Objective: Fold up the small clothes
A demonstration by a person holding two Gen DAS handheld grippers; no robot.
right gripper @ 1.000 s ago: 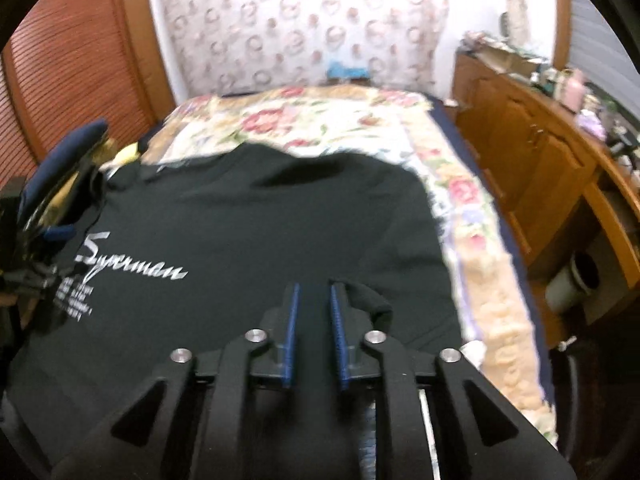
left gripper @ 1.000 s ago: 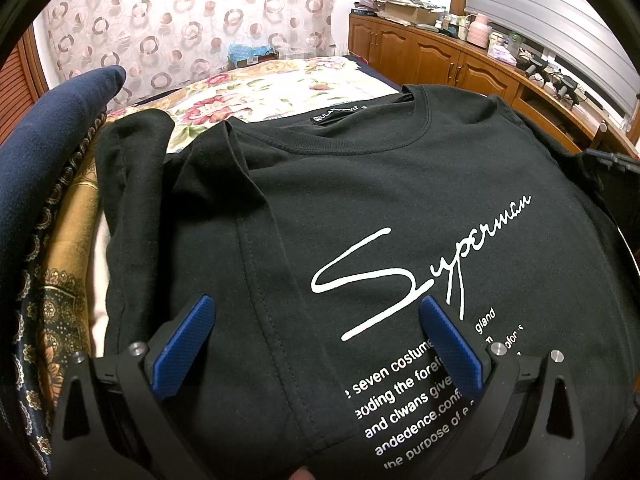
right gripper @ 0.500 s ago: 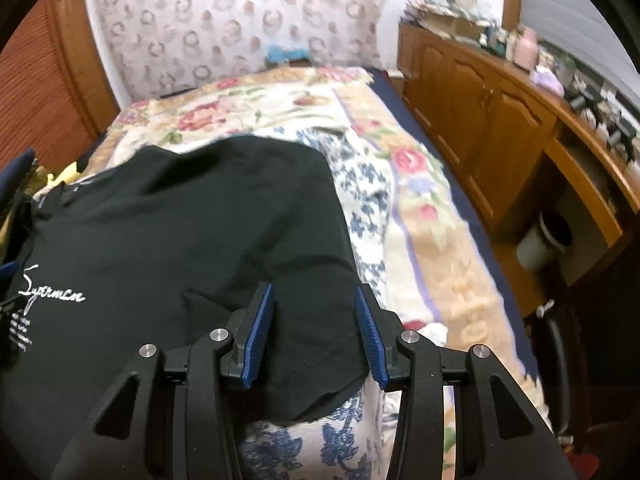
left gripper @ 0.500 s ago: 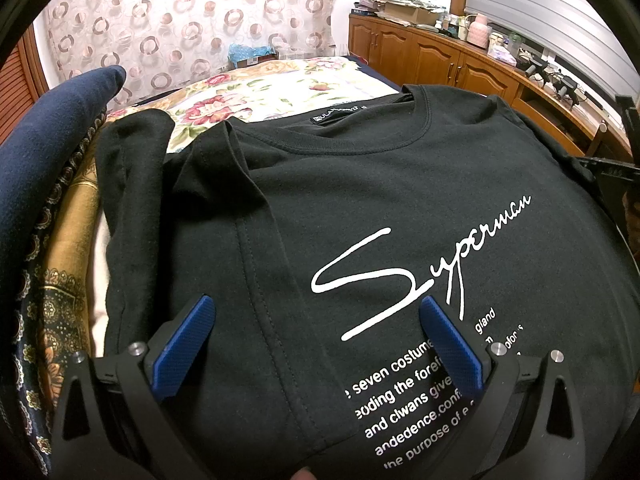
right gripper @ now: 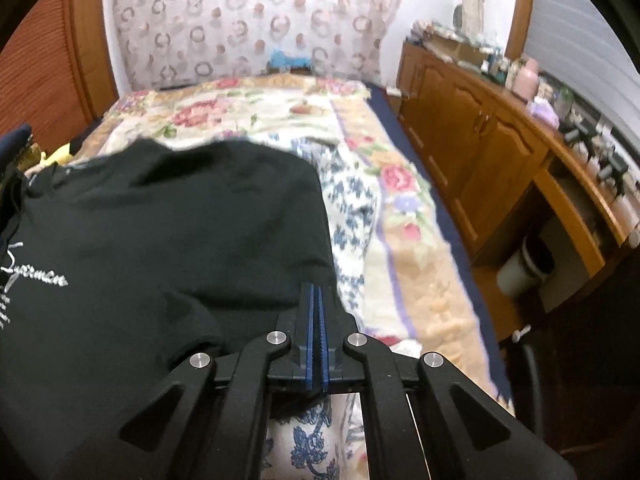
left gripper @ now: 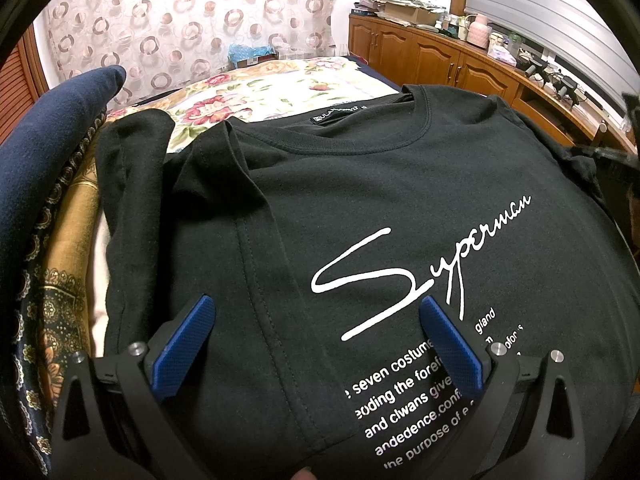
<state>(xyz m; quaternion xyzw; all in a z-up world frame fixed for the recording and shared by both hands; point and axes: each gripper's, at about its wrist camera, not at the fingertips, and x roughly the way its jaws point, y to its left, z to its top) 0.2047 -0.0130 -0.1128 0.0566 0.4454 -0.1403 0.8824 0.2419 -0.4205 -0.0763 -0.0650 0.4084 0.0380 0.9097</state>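
Fingers of right gripper (right gripper: 316,300) just closed at black tee (right gripper: 160,240) edge, grip unclear; left gripper (left gripper: 316,316) fingers wide open, unmoved.

Left wrist camera is riding on the left gripper (left gripper: 316,312), looking forward and steeply down between its two blue pads, close above the black T-shirt (left gripper: 360,208), and facing the curtain (left gripper: 192,24) at the head of the bed (left gripper: 272,88). Right wrist camera is sitting on the right gripper (right gripper: 317,294), likewise tilting down, near the shirt's right edge and facing the same way. Both views are sharing the shirt with its white lettering, the floral bed cover, the curtain and the wooden cabinets (right gripper: 472,128) along the right-hand wall.
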